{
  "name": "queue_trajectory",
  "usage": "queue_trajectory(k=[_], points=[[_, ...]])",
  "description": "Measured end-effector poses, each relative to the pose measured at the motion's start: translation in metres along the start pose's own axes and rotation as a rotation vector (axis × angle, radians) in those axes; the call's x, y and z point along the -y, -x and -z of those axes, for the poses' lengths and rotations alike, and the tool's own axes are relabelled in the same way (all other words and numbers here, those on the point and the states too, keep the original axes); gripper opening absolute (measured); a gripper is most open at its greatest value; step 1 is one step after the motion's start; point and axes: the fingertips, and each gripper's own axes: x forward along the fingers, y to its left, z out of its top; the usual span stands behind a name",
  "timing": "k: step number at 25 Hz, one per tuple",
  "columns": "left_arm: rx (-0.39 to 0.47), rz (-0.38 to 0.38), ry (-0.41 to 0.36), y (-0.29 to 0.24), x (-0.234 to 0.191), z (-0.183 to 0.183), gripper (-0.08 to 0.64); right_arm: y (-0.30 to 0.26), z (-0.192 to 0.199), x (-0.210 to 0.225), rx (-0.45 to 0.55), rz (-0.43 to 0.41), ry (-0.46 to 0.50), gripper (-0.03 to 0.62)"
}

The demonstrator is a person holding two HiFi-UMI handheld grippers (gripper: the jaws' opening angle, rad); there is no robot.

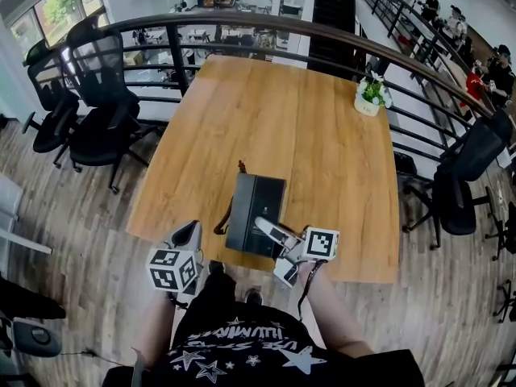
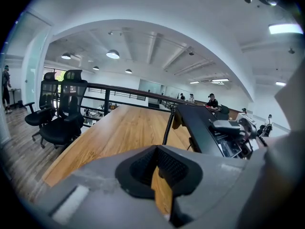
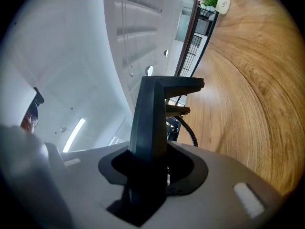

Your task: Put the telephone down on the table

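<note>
The black telephone hangs over the near part of the wooden table, clamped at its near right edge by my right gripper. In the right gripper view the dark body stands between the jaws of that gripper, which are shut on it. Its coiled cord trails toward the wood. My left gripper is at the table's front left edge, left of the phone, shut and holding nothing. From the left gripper I see the phone raised off the table, its cord dangling.
A small potted plant stands at the table's far right corner. Black office chairs are at the left and another chair at the right. A curved railing runs behind the table. People stand far off at the right.
</note>
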Motion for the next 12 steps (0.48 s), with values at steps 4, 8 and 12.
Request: queue_trajectory(k=[4, 8, 12], points=[[0.003, 0.021, -0.011, -0.019, -0.015, -0.018, 0.002, -0.016, -0.018, 0.012, 0.020, 0.033, -0.012, 0.163], [0.021, 0.031, -0.014, -0.037, -0.039, -0.041, 0.002, -0.038, -0.042, 0.022, 0.043, 0.052, -0.006, 0.163], [0.026, 0.041, -0.015, -0.058, -0.066, -0.060, 0.002, -0.067, -0.065, 0.027, 0.055, 0.052, 0.014, 0.163]])
